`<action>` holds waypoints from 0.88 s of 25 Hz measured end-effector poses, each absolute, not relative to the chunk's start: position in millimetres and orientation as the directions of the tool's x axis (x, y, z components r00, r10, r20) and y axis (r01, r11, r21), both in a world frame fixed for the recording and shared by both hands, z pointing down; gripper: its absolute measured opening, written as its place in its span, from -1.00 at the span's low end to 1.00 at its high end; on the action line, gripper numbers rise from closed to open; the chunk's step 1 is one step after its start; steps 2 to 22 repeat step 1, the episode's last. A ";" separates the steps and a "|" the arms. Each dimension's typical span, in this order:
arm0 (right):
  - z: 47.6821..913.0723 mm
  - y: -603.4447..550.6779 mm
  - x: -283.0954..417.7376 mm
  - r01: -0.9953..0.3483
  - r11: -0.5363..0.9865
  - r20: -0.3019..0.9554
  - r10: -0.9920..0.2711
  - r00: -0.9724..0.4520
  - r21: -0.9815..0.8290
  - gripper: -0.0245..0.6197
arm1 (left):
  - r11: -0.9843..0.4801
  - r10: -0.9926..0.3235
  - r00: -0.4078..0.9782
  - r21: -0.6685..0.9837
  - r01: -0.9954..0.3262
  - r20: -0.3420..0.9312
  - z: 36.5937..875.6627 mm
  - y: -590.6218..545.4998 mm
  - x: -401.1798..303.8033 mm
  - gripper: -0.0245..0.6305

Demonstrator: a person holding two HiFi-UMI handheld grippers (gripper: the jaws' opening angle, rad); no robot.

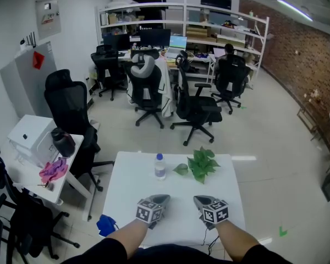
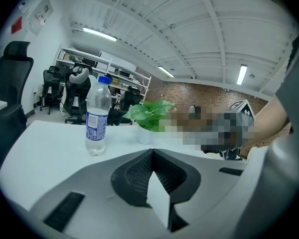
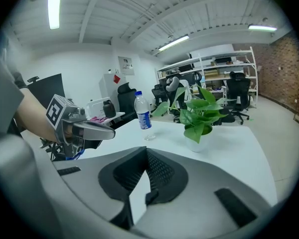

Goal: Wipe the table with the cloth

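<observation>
A white table [image 1: 131, 194] stands in front of me. My left gripper [image 1: 159, 198] and right gripper [image 1: 201, 200] hover side by side over its near part, both shut with nothing between the jaws. In the left gripper view the jaws [image 2: 152, 153] meet at the tips, and in the right gripper view [image 3: 146, 151] they do the same. A blue cloth [image 1: 105, 224] lies low beside the table's near left corner, left of my left forearm. A pink cloth [image 1: 53, 170] rests on a side table at the left.
A water bottle [image 1: 160, 166] and a small potted plant [image 1: 201, 164] stand on the far half of the table. A white side table [image 1: 22, 172] with a white box and a black jug is at the left. Office chairs and shelves fill the room beyond.
</observation>
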State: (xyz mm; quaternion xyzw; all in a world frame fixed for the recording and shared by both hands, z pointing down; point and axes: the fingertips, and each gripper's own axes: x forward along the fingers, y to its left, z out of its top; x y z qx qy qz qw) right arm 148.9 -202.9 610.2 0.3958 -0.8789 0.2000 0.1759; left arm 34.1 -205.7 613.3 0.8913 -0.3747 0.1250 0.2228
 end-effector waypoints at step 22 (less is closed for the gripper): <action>609.9 -202.7 148.1 -0.766 0.607 0.468 -0.625 -0.625 -0.212 -0.89 | -0.620 -0.611 0.689 0.305 -0.723 0.390 613.2 -205.3 33.9 -0.91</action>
